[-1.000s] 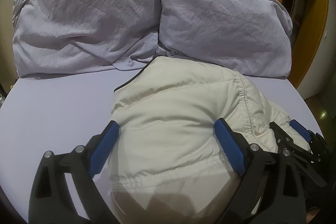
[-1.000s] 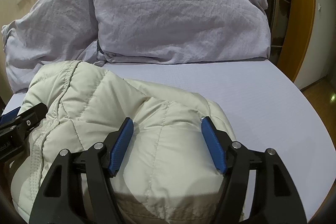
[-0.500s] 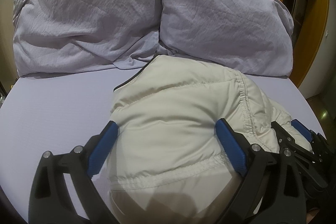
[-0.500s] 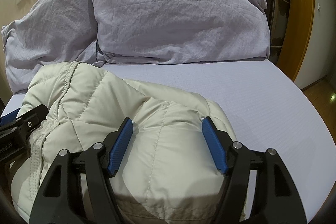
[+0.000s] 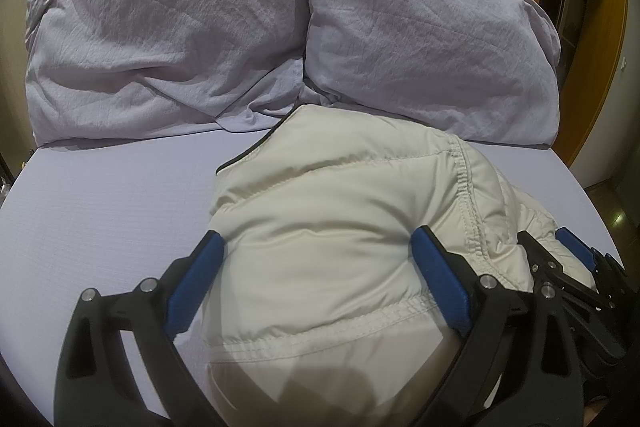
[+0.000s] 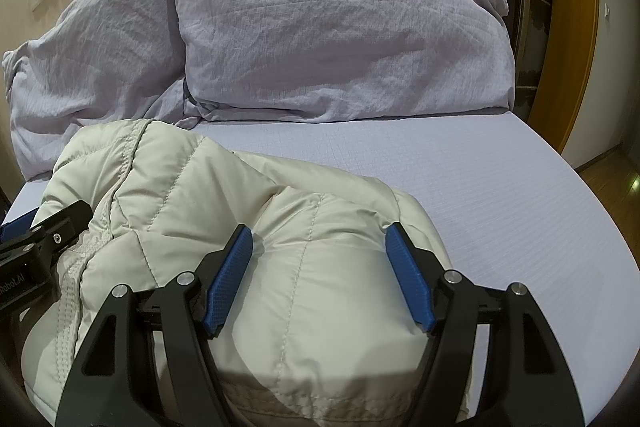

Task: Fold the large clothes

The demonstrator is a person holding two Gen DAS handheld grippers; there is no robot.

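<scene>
While both claws reach forward side by side over the bed point(image 5: 100, 195), left claw point(image 5: 316, 247) and right claw point(image 6: 320, 239) spread wide, straddling the puffy cream jacket point(image 6: 200, 195).

Two lilac pillows point(image 5: 280, 39) (rumpled, touching) on a lilac bedsheet point(image 5: 100, 207).

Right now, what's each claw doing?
Left claw: open, jaws straddling the cream quilted puffer jacket.
Right claw: open, jaws wide around the same jacket.
</scene>
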